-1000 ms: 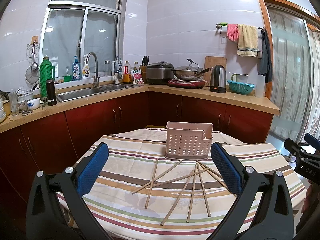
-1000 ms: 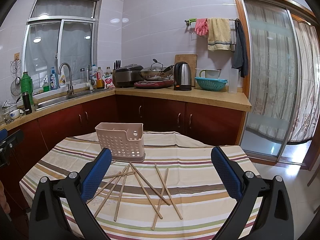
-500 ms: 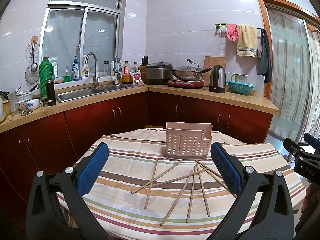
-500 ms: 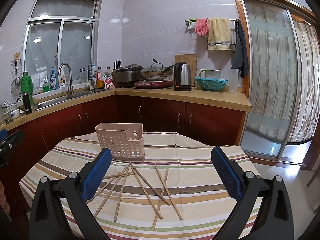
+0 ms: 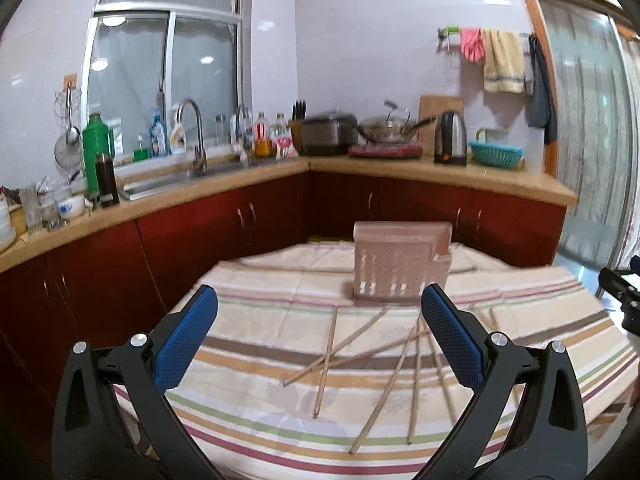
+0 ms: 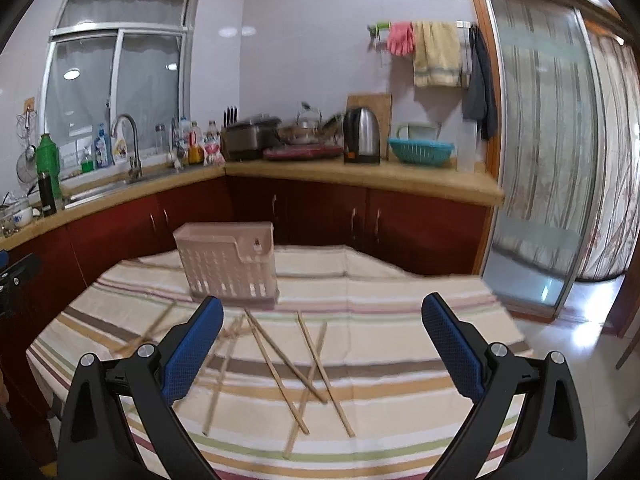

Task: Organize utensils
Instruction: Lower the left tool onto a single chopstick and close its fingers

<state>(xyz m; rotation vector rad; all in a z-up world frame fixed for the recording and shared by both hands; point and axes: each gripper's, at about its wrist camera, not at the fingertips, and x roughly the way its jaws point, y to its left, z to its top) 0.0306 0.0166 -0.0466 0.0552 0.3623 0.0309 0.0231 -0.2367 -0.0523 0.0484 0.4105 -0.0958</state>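
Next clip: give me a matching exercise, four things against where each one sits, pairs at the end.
Things:
1. chopsticks
2. pink basket
3. kettle
4. yellow towel

Places:
A. hanging on the wall rail
B. on the counter beside the teal basket
C. scattered flat on the striped cloth
D. upright on the table, behind the chopsticks

Pairs: 1-C, 2-D, 3-B, 4-A

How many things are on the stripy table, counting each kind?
chopsticks: 8 (blurry, some crossing)
pink basket: 1
Total: 9
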